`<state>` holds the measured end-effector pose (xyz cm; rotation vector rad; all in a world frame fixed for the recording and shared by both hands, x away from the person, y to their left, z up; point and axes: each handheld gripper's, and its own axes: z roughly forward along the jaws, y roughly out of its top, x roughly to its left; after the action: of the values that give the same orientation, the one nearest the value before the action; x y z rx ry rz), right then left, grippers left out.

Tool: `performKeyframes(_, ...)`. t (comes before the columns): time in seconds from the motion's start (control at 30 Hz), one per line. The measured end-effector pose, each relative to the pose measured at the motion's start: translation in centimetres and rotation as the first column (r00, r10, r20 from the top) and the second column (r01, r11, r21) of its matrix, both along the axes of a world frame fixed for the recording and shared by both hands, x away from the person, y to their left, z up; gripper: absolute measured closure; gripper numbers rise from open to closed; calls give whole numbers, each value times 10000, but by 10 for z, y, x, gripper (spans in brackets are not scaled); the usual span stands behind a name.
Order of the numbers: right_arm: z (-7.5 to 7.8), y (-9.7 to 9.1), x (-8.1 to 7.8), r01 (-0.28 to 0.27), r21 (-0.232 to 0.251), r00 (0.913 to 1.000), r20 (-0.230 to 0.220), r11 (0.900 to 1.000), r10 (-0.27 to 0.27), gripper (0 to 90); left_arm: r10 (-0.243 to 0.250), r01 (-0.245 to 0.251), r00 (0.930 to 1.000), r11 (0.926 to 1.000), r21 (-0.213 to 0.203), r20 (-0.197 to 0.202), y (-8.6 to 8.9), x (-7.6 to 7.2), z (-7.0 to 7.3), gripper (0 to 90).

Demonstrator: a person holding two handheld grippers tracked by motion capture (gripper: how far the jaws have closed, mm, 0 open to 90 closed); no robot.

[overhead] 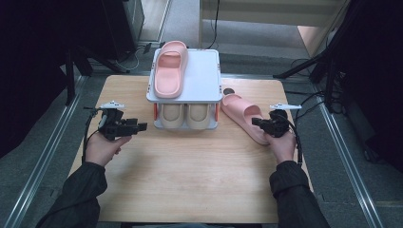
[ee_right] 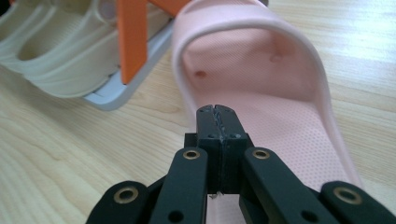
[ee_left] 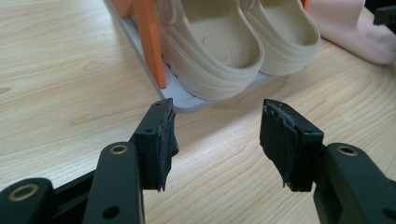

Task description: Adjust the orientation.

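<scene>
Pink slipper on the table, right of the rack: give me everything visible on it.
The pink slipper is an open-toe slide with a wide strap and a dotted footbed, and looks like soft matte foam. It lies sole down on the wooden table, angled, beside the rack. The right tool is shut over its heel end; whether it pinches the rim I can't tell.
</scene>
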<state>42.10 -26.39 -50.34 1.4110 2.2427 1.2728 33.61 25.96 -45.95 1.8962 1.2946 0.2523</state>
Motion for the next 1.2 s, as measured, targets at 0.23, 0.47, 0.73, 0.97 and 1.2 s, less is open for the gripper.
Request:
performKeyframes(0.23,-9,5,12,-19,-340,9997,-251,9994,11,881,-63,61,9999,9999,-152,-147,0,-9,-6,443)
performKeyframes(0.47,-10,18,21,-161,-789,9994,-323,9968,136,884,-56,55,10000,9999,-98,-67,6,-19,-10,437)
performKeyframes(0.73,-10,38,27,-430,-897,9981,-485,9950,387,879,305,-307,9995,9994,-149,-120,20,-28,-11,433)
performKeyframes(0.97,-10,54,30,-541,-953,9977,-463,9940,498,876,530,-543,9981,9977,-404,-328,30,-32,-14,425)
performKeyframes(1.2,-7,53,29,-437,-922,9981,-472,9948,395,840,566,-587,9972,9974,-417,-486,32,-29,-17,416)
